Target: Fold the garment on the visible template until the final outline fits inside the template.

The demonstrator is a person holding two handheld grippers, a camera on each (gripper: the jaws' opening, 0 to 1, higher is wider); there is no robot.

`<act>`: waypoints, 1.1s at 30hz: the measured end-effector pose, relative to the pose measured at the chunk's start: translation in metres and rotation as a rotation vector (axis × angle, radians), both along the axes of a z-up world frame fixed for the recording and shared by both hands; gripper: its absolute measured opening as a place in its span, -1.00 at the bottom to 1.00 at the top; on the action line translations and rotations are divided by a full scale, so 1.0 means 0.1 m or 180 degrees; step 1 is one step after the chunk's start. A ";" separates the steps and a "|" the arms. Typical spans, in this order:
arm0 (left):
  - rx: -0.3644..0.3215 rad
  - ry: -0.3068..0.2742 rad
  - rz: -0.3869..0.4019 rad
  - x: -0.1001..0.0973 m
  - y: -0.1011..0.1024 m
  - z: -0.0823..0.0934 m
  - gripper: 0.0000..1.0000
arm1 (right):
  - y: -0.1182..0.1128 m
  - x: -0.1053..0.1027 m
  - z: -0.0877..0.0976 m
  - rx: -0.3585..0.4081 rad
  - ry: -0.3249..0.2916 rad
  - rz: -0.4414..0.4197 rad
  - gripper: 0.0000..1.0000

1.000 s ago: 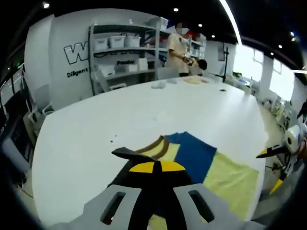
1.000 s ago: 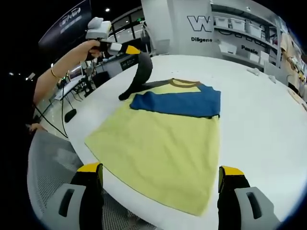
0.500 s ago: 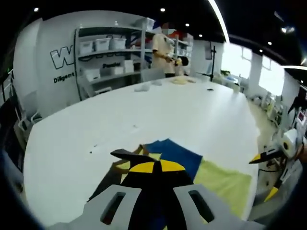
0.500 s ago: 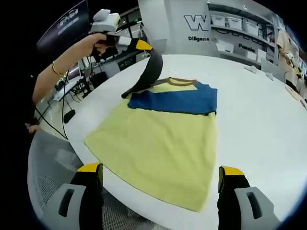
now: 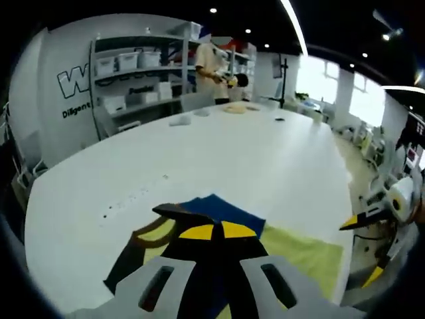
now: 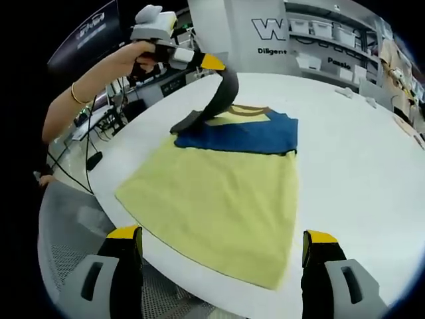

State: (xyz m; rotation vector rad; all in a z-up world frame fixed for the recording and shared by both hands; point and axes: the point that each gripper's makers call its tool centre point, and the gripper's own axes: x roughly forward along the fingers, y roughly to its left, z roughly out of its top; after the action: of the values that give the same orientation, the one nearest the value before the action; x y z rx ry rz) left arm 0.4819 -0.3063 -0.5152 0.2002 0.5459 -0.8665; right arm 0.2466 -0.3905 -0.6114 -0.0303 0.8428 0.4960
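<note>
Holding one dark sleeve (image 6: pixel 222 100) clenched in my left fingers (image 6: pixel 214 63), lifted over the bench (image 6: pixel 345 153) | one yellow-and-blue garment (image 6: pixel 222 193) lies flat — my right fingers (image 6: pixel 222 249) spread wide, grasping nothing.

My left yellow-tipped black tool (image 6: pixel 211 63), gripped in a bare hand (image 6: pixel 143 58) with a bracelet at the wrist, is raised and clamped; my right tool (image 6: pixel 222 249) hangs low, jaws spread wide.
</note>
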 end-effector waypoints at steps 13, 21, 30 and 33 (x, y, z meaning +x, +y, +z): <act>-0.0066 -0.0087 -0.0252 -0.16 -0.37 -0.03 -1.00 | -0.03 -0.05 -0.04 -0.0014 0.0023 -0.0018 0.98; 0.0087 -0.0046 -0.0390 -0.32 -0.55 -0.33 -1.00 | -0.09 -0.07 -0.06 -0.0019 0.0034 -0.0042 0.98; 0.0189 0.0016 -0.0396 -0.38 -0.66 -0.64 -1.00 | -0.12 -0.09 -0.10 -0.0025 0.0060 -0.0059 0.98; 0.0181 0.0075 -0.0352 -0.38 -0.68 -0.75 -1.00 | -0.13 -0.09 -0.12 -0.0025 0.0063 -0.0065 0.98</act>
State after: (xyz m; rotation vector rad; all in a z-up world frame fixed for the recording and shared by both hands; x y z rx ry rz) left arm 0.4435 -0.3740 -0.5905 0.2744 0.5860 -0.9622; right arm 0.2372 -0.4034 -0.6231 -0.0239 0.8637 0.4746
